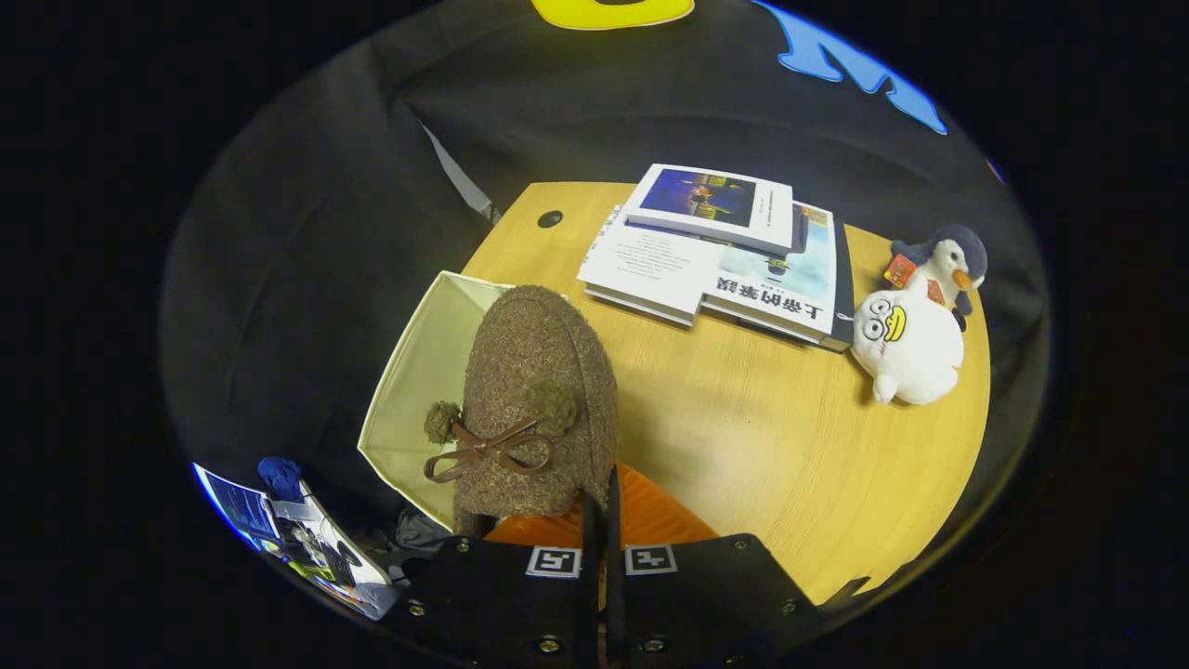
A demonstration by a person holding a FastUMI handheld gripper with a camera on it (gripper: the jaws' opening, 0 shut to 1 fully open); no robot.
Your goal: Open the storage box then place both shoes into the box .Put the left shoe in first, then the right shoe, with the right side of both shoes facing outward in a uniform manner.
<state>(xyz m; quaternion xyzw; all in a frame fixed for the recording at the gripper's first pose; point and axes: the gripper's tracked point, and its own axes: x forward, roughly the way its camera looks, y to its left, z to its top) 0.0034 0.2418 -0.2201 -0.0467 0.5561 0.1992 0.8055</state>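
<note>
A brown fuzzy shoe (537, 400) with a brown bow and two pompoms hangs toe-forward above the table, just ahead of my gripper (601, 520). The fingers are pressed together on the shoe's heel rim, and its orange lining (650, 516) shows beside them. Under and behind the shoe stands the cream fabric storage box (418, 390), open at the top, at the left edge of the wooden table (762, 437). The box's inside is mostly hidden by the shoe.
A stack of books (725, 251) lies at the table's far side. Two plush toys, a white duck (906, 348) and a penguin (943, 265), sit far right. Papers and a blue item (288, 520) lie on the floor to the left.
</note>
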